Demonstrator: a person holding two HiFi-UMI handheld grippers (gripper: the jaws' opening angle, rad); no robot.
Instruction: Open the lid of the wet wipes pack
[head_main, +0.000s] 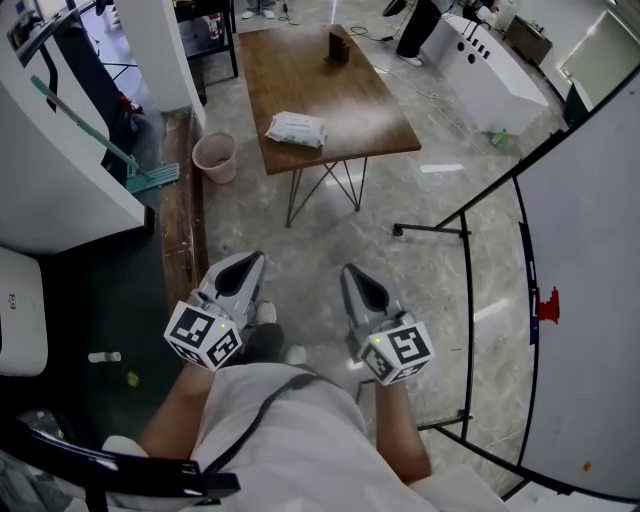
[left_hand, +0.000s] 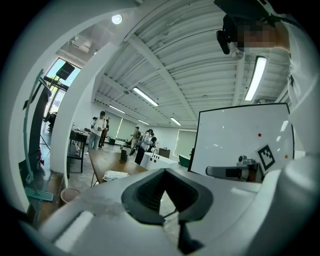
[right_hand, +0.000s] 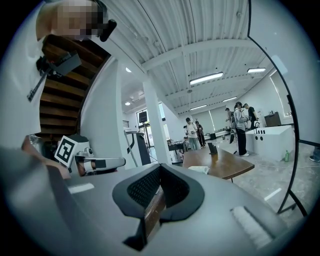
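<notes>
Left gripper (head_main: 247, 262): jaws together, nothing held; right gripper (head_main: 352, 272): likewise pinched closed and empty. Wipes pack (head_main: 296, 129) lies well ahead of both, on the table (head_main: 310, 70) near its front edge. Likely risk: the light pack slides or lifts when the lid is pulled, unless one gripper pins it.

On the table (head_main: 350, 105) at 12 o'clock, the wipes pack (head_main: 296, 129) is too small for its lid to be made out, and a dark object (head_main: 338, 47) beyond it cannot be identified. A bystander (head_main: 415, 28) at 1 o'clock is cut to legs by the top edge. The whiteboard (head_main: 590, 300) runs off at 3 o'clock, a white unit (head_main: 18, 310) at 9 o'clock. A speck on the floor (head_main: 104, 356) at 8 o'clock is unreadable.
</notes>
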